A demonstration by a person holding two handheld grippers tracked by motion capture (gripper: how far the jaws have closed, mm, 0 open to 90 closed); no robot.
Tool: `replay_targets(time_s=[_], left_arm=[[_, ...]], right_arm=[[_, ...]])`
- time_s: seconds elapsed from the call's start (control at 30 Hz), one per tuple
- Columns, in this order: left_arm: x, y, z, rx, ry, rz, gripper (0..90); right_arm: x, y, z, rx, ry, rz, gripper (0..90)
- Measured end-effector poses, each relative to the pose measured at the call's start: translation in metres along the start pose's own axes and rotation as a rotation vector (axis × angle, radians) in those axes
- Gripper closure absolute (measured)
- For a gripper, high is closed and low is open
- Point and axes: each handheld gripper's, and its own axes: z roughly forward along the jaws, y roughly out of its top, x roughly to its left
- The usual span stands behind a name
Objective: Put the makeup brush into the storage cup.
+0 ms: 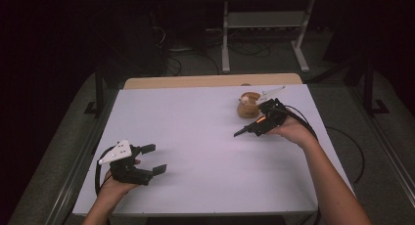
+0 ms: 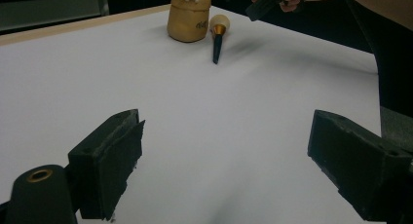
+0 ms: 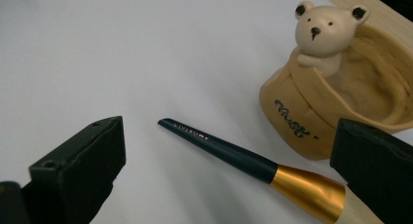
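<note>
White bench (image 1: 205, 137) top, dark room behind, metal frame legs on the floor past the far edge. Left tool (image 1: 151, 159) sits near the front left of the bench, held in a hand, jaws wide apart with nothing between them; in the left gripper view just bare bench shows between the jaws. Right tool (image 1: 243, 131) is at the far right, held in the right hand (image 1: 293, 132), hovering over a brush (image 3: 243, 160). Jaws apart in the right gripper view, brush lying between them, not clamped. Brush lies flat on the bench: dark handle tip pointing away from the pot (image 3: 331, 112), gold ferrule and pale bristle end close to the pot, possibly touching it, hard to tell. Pot is tan, upright, with a small bear figure (image 3: 324, 31) on its rim and dark lettering on its side. Left gripper view shows pot (image 2: 189, 19) and brush (image 2: 217, 39) far across the bench.
</note>
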Motion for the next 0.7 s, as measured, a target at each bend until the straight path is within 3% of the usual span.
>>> replay_targets(time_s=[0.37, 0.7], left_arm=[[0.000, 0.000, 0.000, -0.003, -0.002, 0.001, 12.2], [-0.001, 0.000, 0.001, -0.004, -0.004, 0.004, 12.2]], right_arm=[[-0.001, 0.005, 0.005, 0.036, 0.010, -0.023, 1.1], [-0.006, 0.003, 0.013, 0.066, 0.029, -0.037, 8.9]])
